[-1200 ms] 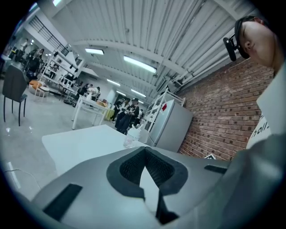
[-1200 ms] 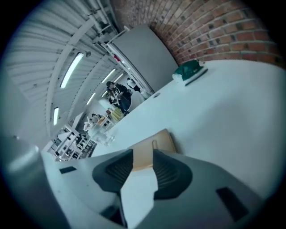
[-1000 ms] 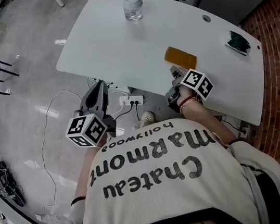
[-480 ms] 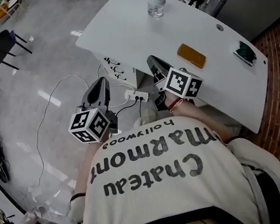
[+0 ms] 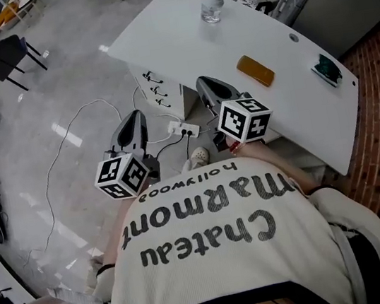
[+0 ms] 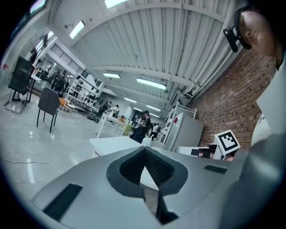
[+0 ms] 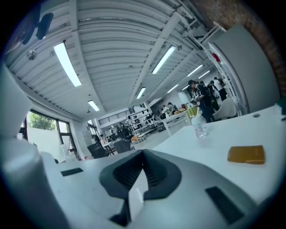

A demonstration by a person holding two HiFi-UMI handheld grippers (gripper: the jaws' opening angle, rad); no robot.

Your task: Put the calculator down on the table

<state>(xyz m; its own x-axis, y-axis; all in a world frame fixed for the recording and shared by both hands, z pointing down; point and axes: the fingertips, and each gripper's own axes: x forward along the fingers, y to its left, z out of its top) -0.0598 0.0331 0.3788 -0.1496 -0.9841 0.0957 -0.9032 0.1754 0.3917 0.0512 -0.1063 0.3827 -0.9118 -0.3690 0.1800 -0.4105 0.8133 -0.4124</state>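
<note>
On the white bench (image 5: pixel 181 49), toward its right part, the calculator (image 5: pixel 256 70) lies flat, orange-brown, with nothing touching it. In the right gripper view it sits at right on the benchtop (image 7: pixel 246 154), clear of the fingers. The right gripper (image 5: pixel 206 86) hangs over the bench's near edge, left of the calculator and apart from it. Its fingers (image 7: pixel 154 172) are closed together, nothing between them. The left gripper (image 5: pixel 135 119) is off the bench, over the floor (image 5: pixel 60 97) on the left. Its fingers (image 6: pixel 156 167) are also closed tip to tip and empty. A clear bottle (image 5: pixel 211 7) stands at the far edge of the bench, well apart from the calculator. A dark green item (image 5: pixel 325 69) lies at the far right end. A power strip (image 5: pixel 181 129) with a white cable lies on the floor between the two grippers. A dark chair (image 5: pixel 7 55) stands far left.
</note>
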